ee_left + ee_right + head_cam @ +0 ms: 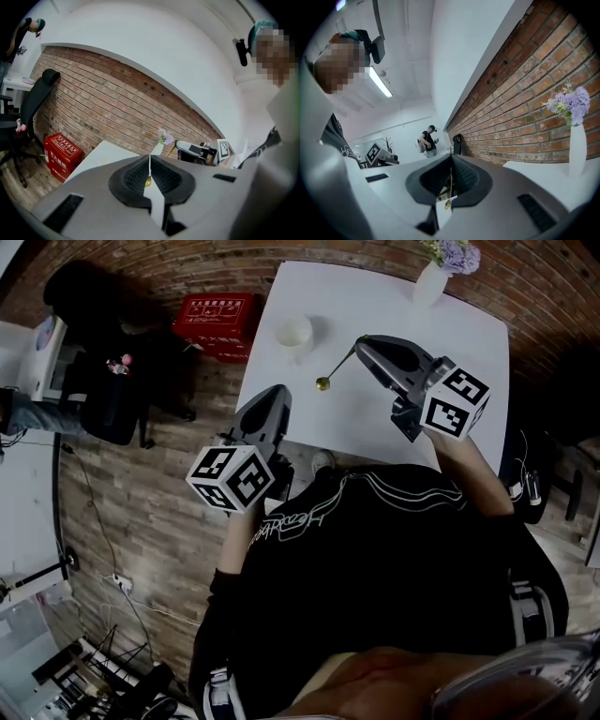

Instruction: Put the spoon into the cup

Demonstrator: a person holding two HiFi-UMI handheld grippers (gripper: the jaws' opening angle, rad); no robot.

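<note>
A white cup (293, 332) stands on the white table (375, 418), towards its far left. My right gripper (360, 341) is shut on the handle end of a gold spoon (335, 368). The spoon slants down to its bowl, which is a little right of the cup and nearer to me. In the right gripper view the thin handle runs between the shut jaws (451, 161), with the spoon bowl (447, 204) below. My left gripper (278, 392) hovers at the table's near left edge, shut on nothing. In the left gripper view its jaws (150, 164) leave only a thin slit.
A white vase of purple flowers (433, 277) stands at the table's far right edge. A red box (217, 320) sits on the wood floor left of the table, a black office chair (112, 399) further left. A brick wall (187, 268) runs behind.
</note>
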